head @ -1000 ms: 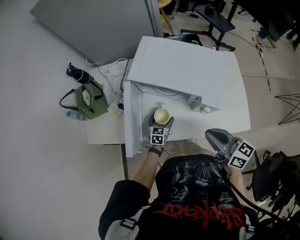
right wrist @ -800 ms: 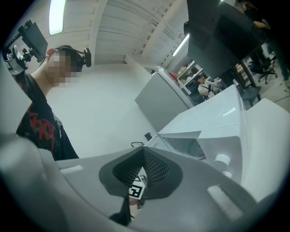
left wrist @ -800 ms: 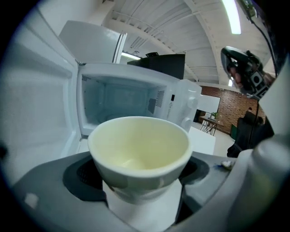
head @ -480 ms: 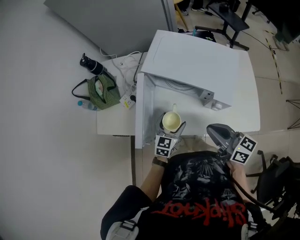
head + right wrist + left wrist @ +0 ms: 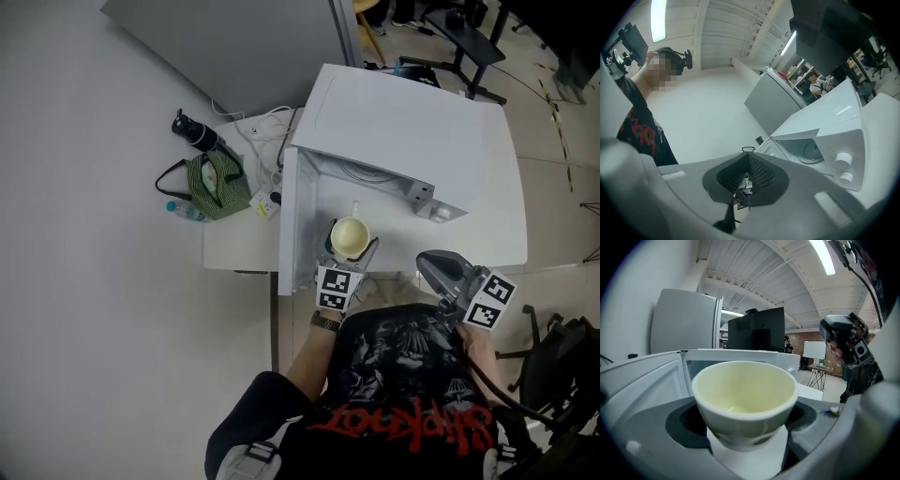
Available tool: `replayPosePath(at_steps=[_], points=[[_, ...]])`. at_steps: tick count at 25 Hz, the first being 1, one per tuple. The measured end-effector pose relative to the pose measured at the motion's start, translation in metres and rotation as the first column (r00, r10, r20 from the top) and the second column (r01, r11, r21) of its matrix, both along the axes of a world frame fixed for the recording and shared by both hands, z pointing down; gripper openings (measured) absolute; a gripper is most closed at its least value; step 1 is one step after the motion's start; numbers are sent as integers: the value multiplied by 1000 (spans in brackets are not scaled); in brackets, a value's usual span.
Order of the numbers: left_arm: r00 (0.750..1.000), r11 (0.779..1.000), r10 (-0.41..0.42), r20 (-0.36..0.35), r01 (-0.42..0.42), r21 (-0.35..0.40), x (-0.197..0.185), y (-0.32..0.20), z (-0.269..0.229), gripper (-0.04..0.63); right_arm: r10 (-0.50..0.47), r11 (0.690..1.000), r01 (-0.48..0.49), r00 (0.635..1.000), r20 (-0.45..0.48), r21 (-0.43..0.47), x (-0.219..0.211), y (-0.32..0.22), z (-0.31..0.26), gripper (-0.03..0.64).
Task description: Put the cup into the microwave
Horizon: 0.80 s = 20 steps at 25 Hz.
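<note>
A pale yellow cup (image 5: 350,236) is gripped from both sides by my left gripper (image 5: 349,247), which is shut on it. The cup is upright and empty (image 5: 744,397), in front of the open cavity of the white microwave (image 5: 412,122). The microwave door (image 5: 289,225) stands swung out to the left. The left gripper view shows the microwave (image 5: 670,364) just behind the cup. My right gripper (image 5: 439,272) is held to the right of the cup, near the person's body. Its jaws are shut with nothing in them (image 5: 747,176).
The microwave sits on a small white table (image 5: 236,248). Left of it lie a green striped bag (image 5: 214,185), a black bottle (image 5: 192,131) and white cables (image 5: 267,127). A grey partition (image 5: 234,37) stands behind. Black chairs (image 5: 450,28) are at the back right.
My left gripper has lifted the cup; it looks larger and higher in front of the microwave opening. The right gripper has stayed almost where it was, still shut.
</note>
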<state>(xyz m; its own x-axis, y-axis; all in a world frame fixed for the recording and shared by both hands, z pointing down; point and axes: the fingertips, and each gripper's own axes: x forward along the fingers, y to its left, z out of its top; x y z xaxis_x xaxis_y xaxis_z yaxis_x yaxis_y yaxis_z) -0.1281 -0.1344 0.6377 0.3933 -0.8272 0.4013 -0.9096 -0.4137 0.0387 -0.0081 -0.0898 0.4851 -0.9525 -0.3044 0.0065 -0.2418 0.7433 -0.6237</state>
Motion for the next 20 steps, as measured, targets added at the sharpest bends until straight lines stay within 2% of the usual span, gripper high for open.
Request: replayPosePath(at_steps=[6,9,15,20], points=[[1000,1000,-18,-13,18,8,-8,-1,-2,451,4,1000,-4,1000,-7,-2,3,3,1,0],[1000,1000,-25,-9,25,-7,-8,-2,2,451,8,1000,-8,1000,-4,-2,4,2,0,0],[993,995,-93,-75,90,-39,-10,-3,-9,451,17,1000,-17,1000,-2,-8,8,-1,1,0],[992,993,-102,-74,97,-70,-10,-5,-11,451,21,1000,-21,1000,-1,-10,11,-4,2,0]])
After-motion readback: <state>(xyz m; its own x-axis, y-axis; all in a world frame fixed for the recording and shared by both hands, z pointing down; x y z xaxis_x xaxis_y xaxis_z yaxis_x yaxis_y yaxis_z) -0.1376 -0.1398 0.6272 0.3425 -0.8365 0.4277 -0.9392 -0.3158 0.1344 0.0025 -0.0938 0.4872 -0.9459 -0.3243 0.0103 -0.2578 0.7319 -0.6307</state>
